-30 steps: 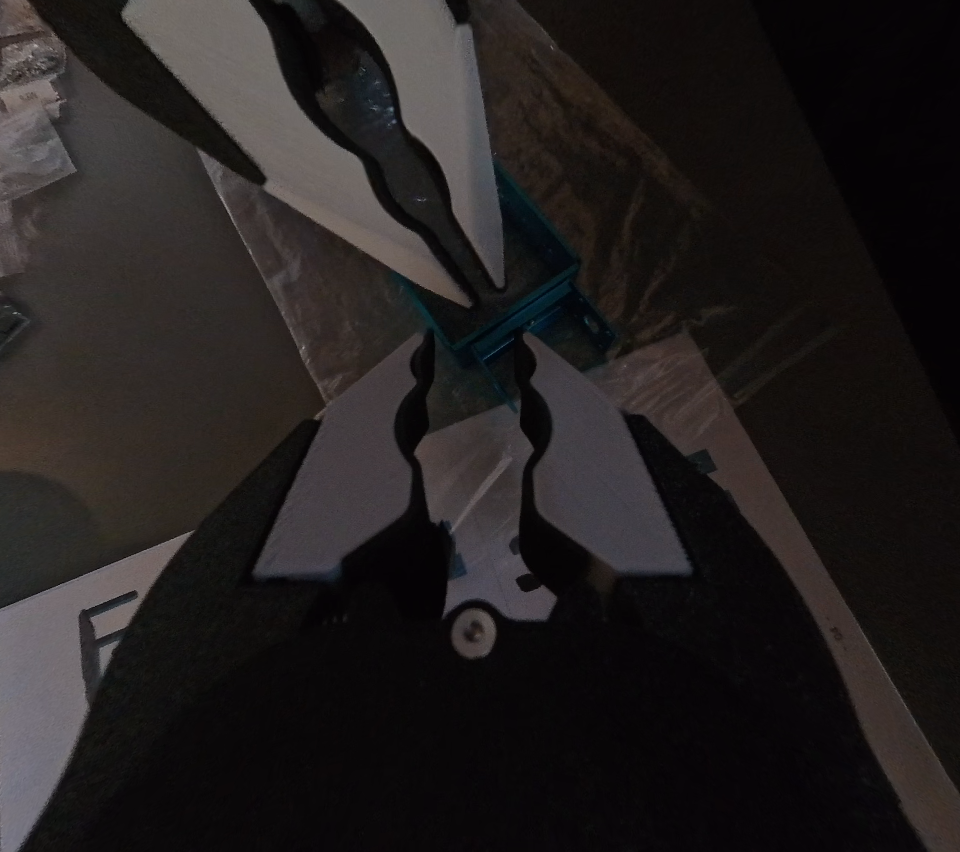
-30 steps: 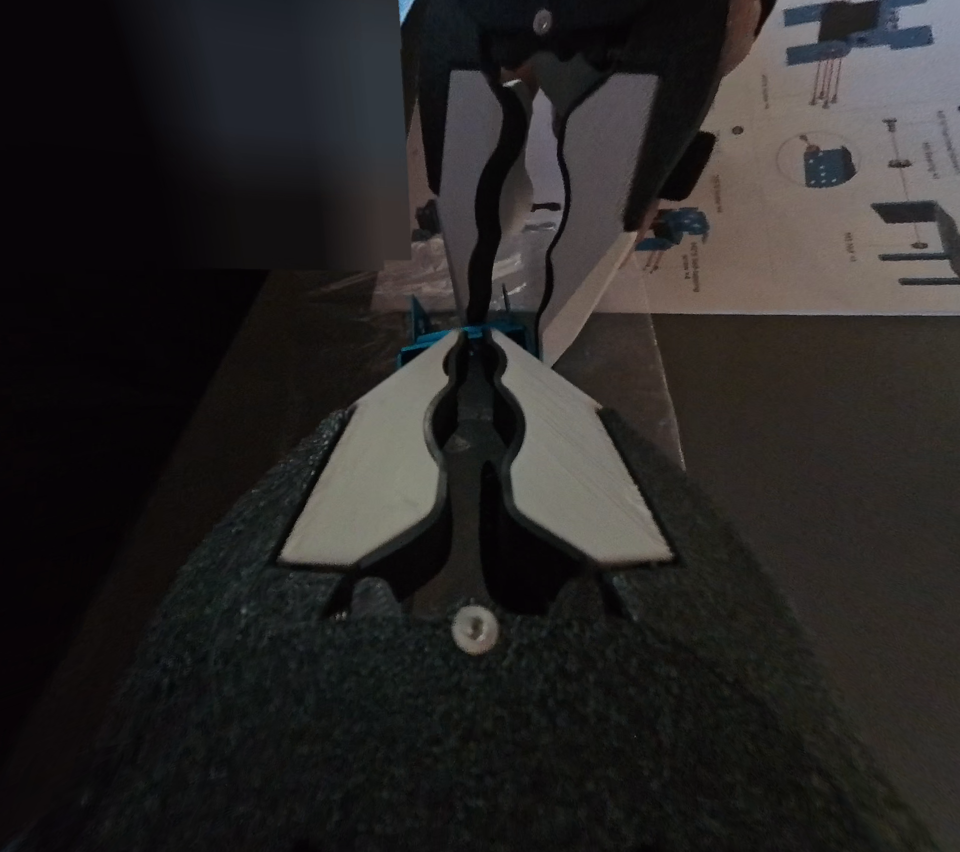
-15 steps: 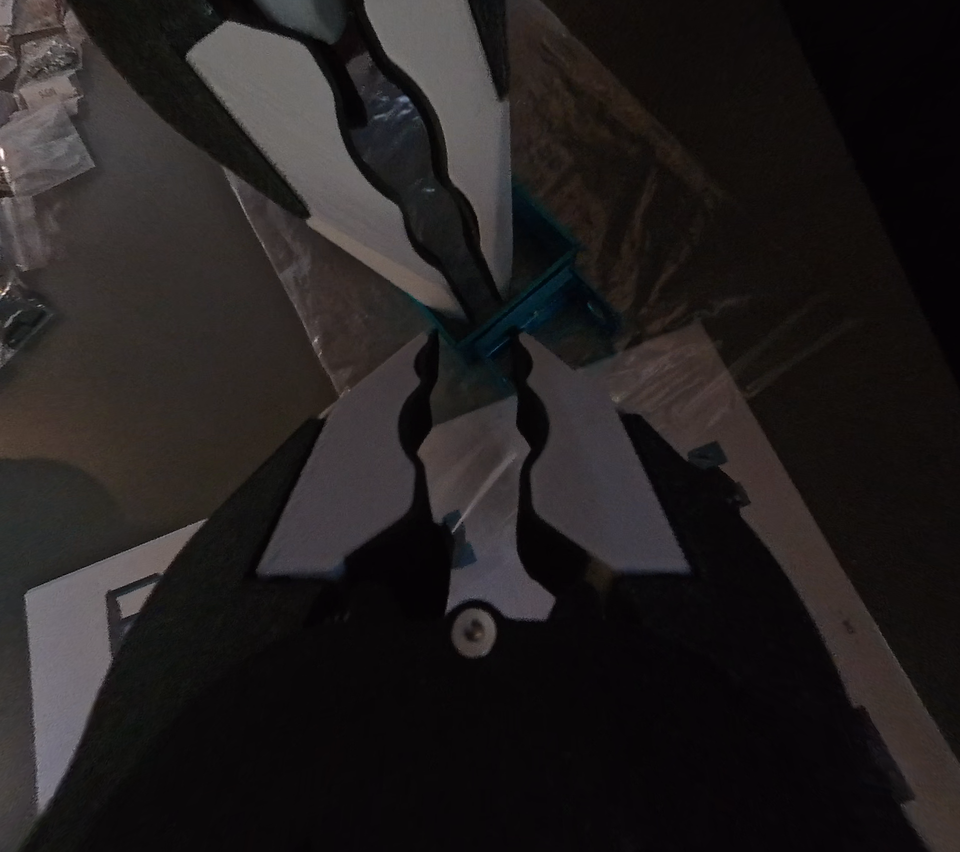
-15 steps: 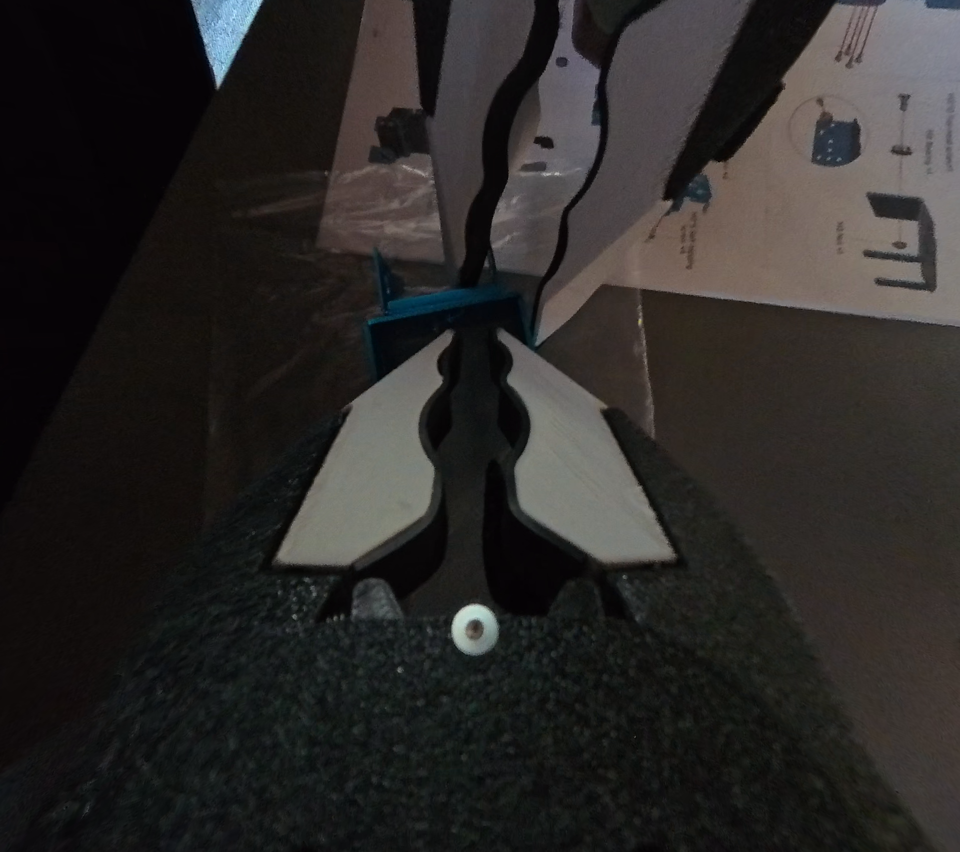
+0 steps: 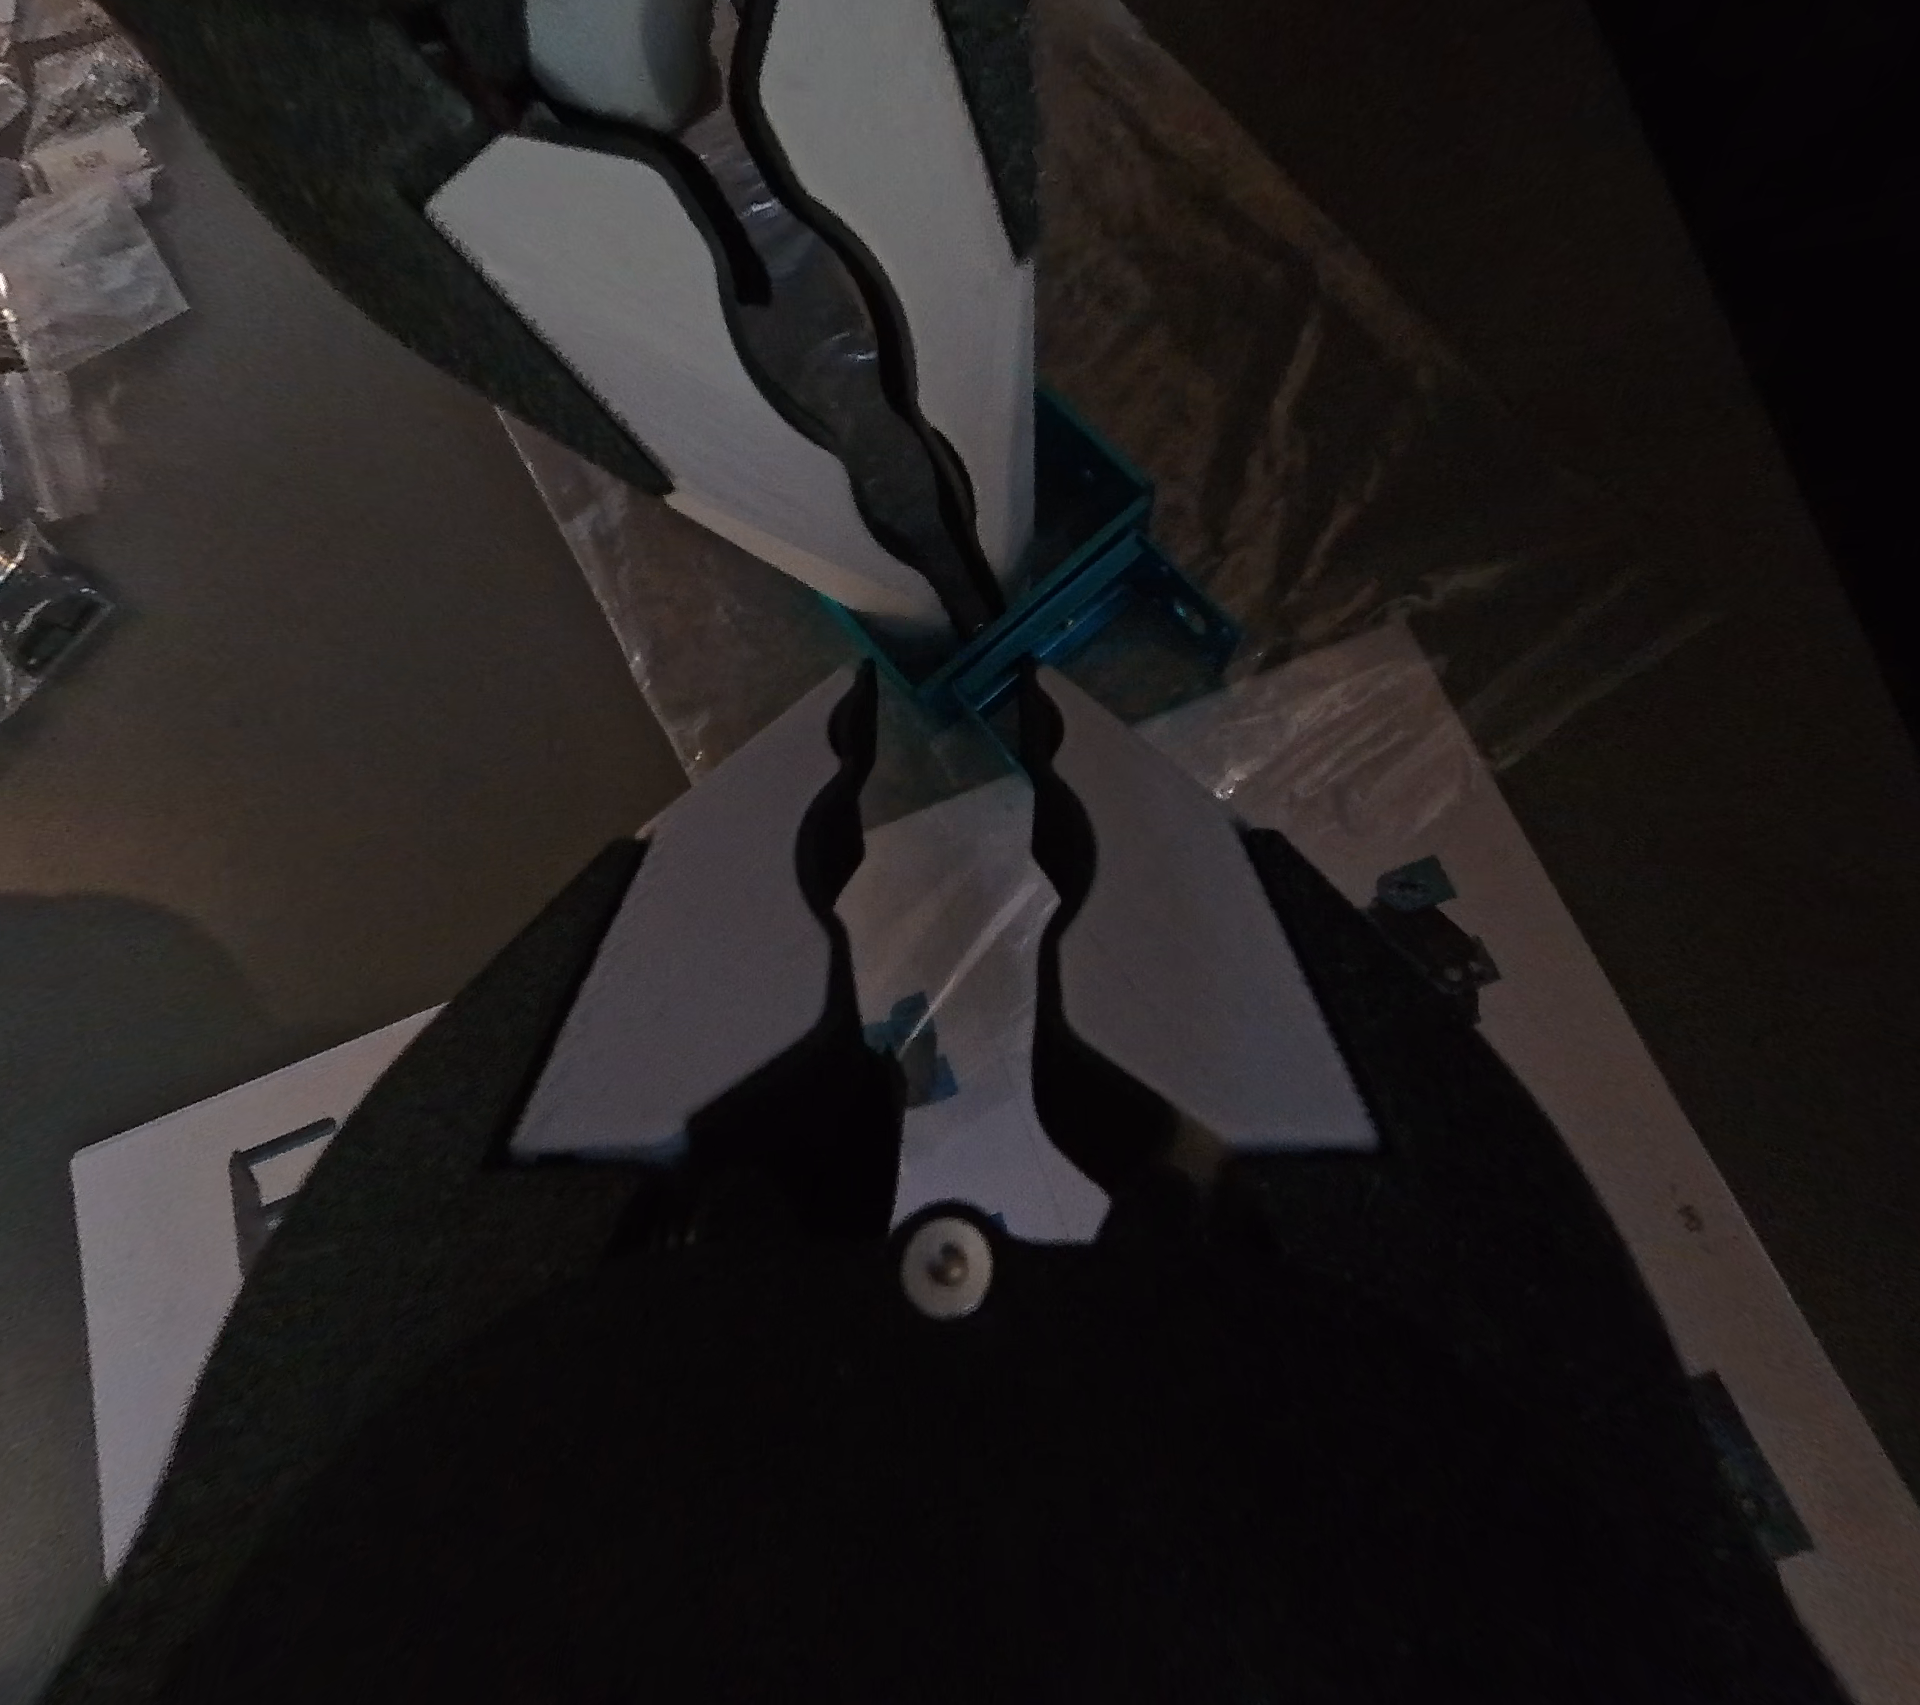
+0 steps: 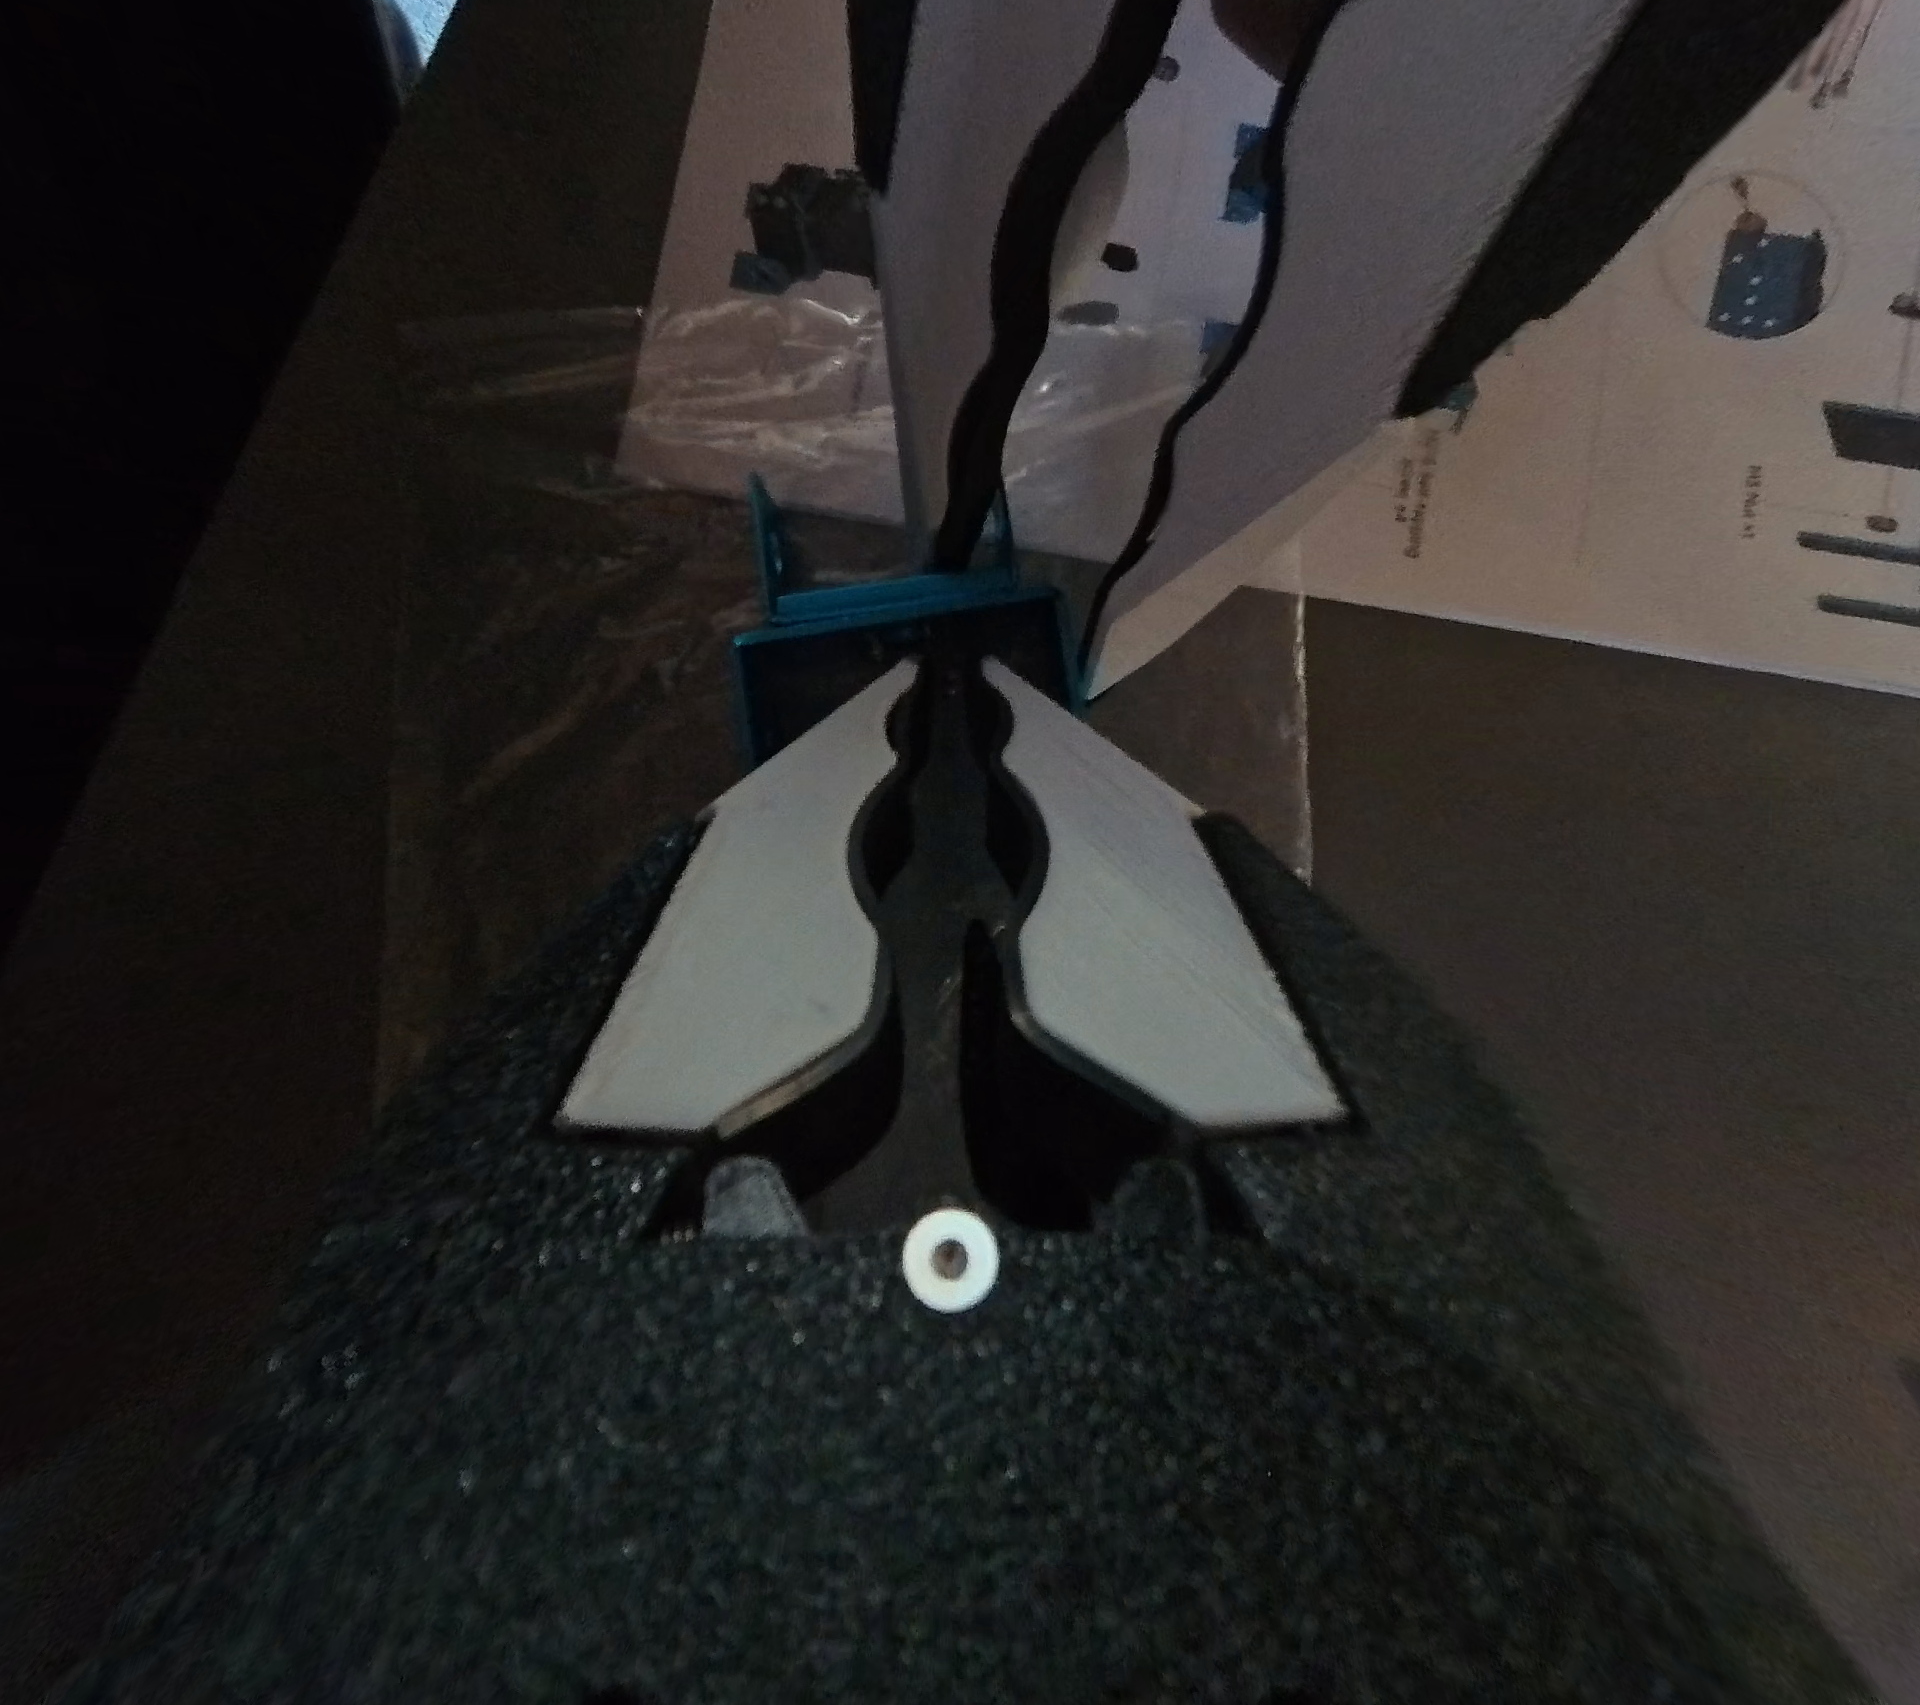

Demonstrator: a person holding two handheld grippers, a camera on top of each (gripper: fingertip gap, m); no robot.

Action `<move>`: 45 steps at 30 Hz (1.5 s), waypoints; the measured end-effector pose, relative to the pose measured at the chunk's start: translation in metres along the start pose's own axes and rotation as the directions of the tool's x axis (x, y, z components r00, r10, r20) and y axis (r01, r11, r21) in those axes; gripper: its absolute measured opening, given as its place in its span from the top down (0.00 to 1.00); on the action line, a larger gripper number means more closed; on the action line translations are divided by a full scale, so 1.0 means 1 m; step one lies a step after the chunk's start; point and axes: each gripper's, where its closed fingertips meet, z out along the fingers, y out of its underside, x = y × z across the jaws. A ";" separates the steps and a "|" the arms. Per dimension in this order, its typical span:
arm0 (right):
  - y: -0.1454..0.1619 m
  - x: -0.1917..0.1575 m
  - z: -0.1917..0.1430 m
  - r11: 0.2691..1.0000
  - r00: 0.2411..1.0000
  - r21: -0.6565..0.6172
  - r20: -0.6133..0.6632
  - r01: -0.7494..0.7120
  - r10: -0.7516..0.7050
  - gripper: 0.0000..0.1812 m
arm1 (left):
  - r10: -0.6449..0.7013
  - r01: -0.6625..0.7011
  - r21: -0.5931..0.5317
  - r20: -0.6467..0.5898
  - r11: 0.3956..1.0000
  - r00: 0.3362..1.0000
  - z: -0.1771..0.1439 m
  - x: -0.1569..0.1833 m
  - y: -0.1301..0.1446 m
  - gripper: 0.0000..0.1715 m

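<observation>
Two tongs meet over a blue bracket [image 5: 1049, 627] on plastic film [image 5: 1299, 367] on the dim bench [image 5: 312, 616]. Right tongs [image 6: 951, 668] nearly closed, apparently pinching its wall; left tongs [image 5: 945, 679] parted, straddling it to steady.

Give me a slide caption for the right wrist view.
Right tongs nearly shut at a blue metal bracket on clear plastic, left tongs opposite.

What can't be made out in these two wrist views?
- Left wrist view: right gripper hides the blue metal bracket's far wall.
- Right wrist view: right gripper's fingertips cover their contact with the bracket; grip unconfirmed.
- Left wrist view: clear bags too dark, cut off by the left edge.
</observation>
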 end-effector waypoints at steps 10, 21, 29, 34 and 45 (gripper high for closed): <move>0.010 0.000 -0.015 1.000 1.000 -0.002 -0.011 -0.011 0.011 0.98 | 0.001 -0.001 0.006 -0.004 1.000 1.000 0.001 0.001 0.000 0.85; 0.085 0.004 -0.068 0.942 0.997 -0.328 -0.043 -0.073 0.062 0.98 | 0.004 -0.004 0.012 0.000 1.000 1.000 0.003 0.001 -0.002 0.85; 0.103 0.003 -0.082 0.883 0.996 -0.465 -0.082 -0.068 0.034 0.97 | 0.024 -0.025 0.024 0.053 0.999 0.998 0.004 -0.006 -0.005 0.85; 0.102 0.002 -0.078 0.875 0.996 -0.479 -0.080 -0.067 0.032 0.96 | 0.024 -0.027 0.036 0.069 0.999 0.997 0.004 -0.007 -0.008 0.86; 0.099 0.001 -0.073 0.874 0.996 -0.480 -0.075 -0.083 0.053 0.96 | 0.014 -0.021 0.036 0.180 0.999 0.984 0.010 -0.025 -0.011 0.85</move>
